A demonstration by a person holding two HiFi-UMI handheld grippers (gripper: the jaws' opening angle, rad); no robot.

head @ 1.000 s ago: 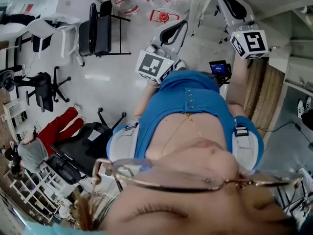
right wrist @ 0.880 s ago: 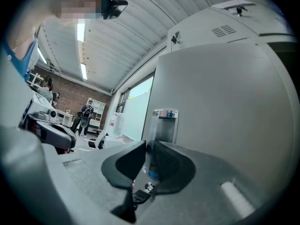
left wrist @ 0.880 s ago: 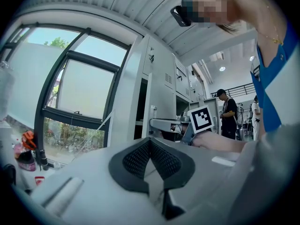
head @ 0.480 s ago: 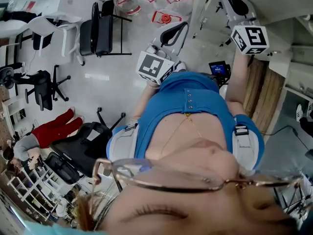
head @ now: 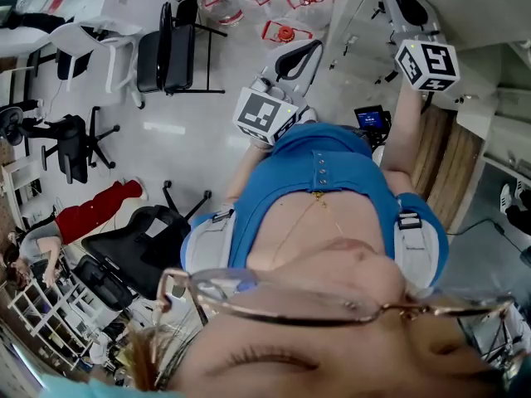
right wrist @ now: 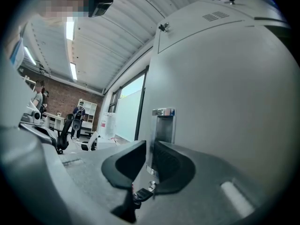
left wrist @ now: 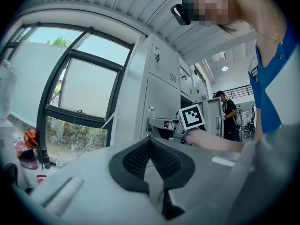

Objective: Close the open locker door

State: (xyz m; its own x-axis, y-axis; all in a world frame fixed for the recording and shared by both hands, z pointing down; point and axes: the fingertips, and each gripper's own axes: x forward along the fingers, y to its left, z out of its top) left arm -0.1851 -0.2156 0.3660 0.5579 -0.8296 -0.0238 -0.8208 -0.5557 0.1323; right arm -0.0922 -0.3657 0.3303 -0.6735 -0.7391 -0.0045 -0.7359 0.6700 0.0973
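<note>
In the right gripper view the grey locker door fills the right side, with a chrome recessed handle on it. My right gripper has its dark pads closed on the edge of that handle; a small key shows just below. The head view shows the right gripper raised at the top right against the lockers. My left gripper is shut and holds nothing. It hangs in front of the person's body in the head view. From the left gripper view the right gripper's marker cube is seen at the grey lockers.
Black office chairs and red-capped water jugs stand on the pale floor behind. A big window is left of the lockers. Another person stands farther down the locker row.
The right gripper has shifted a little up and to the right in the head view. The left gripper has hardly moved. A person in red at the lower left has changed pose.
</note>
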